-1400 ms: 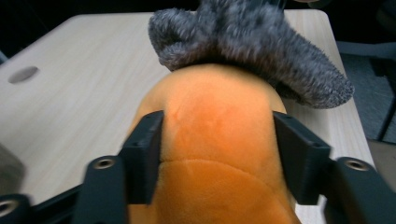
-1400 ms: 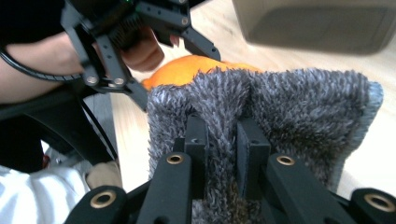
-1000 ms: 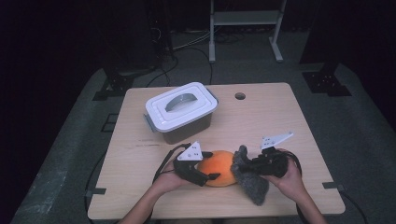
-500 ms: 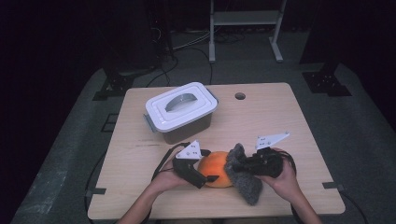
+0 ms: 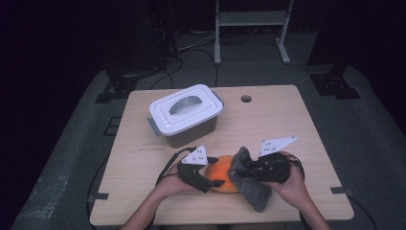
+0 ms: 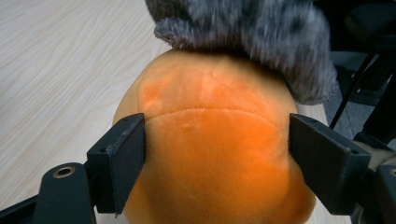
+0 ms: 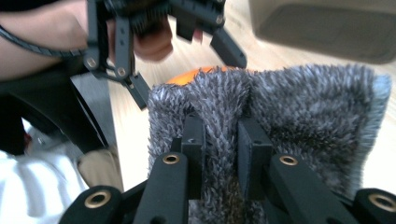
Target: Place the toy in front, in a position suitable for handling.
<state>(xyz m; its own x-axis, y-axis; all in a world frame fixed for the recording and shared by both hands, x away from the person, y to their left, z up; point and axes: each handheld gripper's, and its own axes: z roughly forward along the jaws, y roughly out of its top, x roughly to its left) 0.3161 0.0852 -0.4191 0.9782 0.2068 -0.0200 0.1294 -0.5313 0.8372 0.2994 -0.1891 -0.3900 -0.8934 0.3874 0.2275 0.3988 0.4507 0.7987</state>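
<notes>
A round orange plush toy [image 5: 221,168] rests on the table near its front edge. My left gripper [image 5: 216,171] has it between its jaws, which have just been closing; in the left gripper view both pads press into the plush toy's [image 6: 215,154] sides. A grey fuzzy cloth [image 5: 253,191] hangs from my right gripper [image 5: 239,168], which is shut on a fold of it. In the right gripper view the cloth [image 7: 303,116] is pinched between the pads [image 7: 194,140]. The cloth's upper edge [image 6: 261,32] lies against the top of the plush toy.
A closed box with a white handled lid [image 5: 184,112] stands at the table's back left. The wooden table [image 5: 268,124] has a small hole [image 5: 246,98] near its far edge. Dark floor, cables and a metal stand lie beyond.
My right gripper has carried the grey cloth left and slightly up, onto the orange plush toy. The left hand has stayed in place around the plush toy.
</notes>
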